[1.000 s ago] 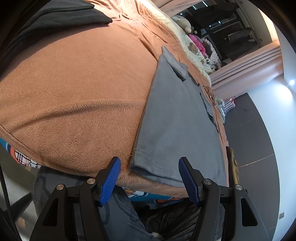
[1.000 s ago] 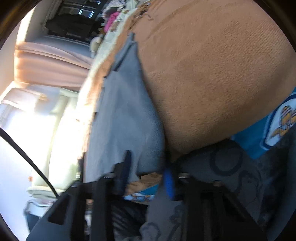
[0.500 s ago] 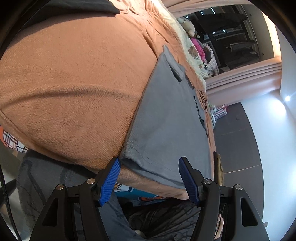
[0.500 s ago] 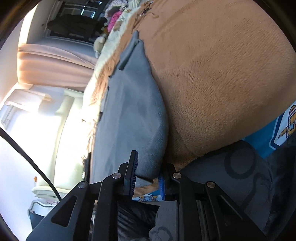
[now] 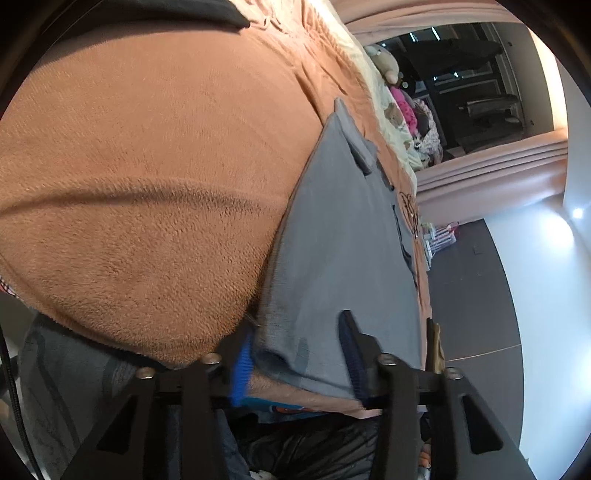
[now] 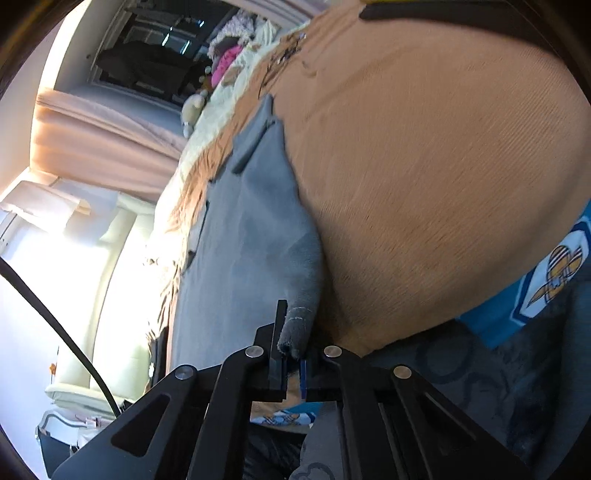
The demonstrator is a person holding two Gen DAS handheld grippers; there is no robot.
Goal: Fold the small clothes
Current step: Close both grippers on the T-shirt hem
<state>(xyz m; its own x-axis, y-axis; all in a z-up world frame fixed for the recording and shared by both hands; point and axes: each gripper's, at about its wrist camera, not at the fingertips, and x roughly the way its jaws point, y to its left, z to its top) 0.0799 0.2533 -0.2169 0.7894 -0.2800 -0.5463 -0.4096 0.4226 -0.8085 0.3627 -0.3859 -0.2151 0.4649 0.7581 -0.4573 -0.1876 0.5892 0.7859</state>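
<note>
A small grey shirt point(image 5: 343, 240) lies flat on an orange-brown blanket point(image 5: 147, 177) near the bed's edge, folded lengthwise. It also shows in the right wrist view point(image 6: 255, 236). My left gripper point(image 5: 295, 354) is open, its blue-padded jaws astride the shirt's near hem corner, one jaw above the cloth and one below. My right gripper point(image 6: 293, 354) is shut on the other near corner of the shirt, and the pinched hem bunches up between its pads.
The blanket point(image 6: 424, 166) covers a bed that runs away from me. Soft toys and clothes point(image 5: 406, 110) are piled at the far end. A dark garment point(image 5: 166, 11) lies at the far left. A blue patterned sheet point(image 6: 535, 280) hangs below the blanket's edge.
My right gripper closed on the shirt's corner. My left gripper moved forward over the hem and its jaws have come closer together.
</note>
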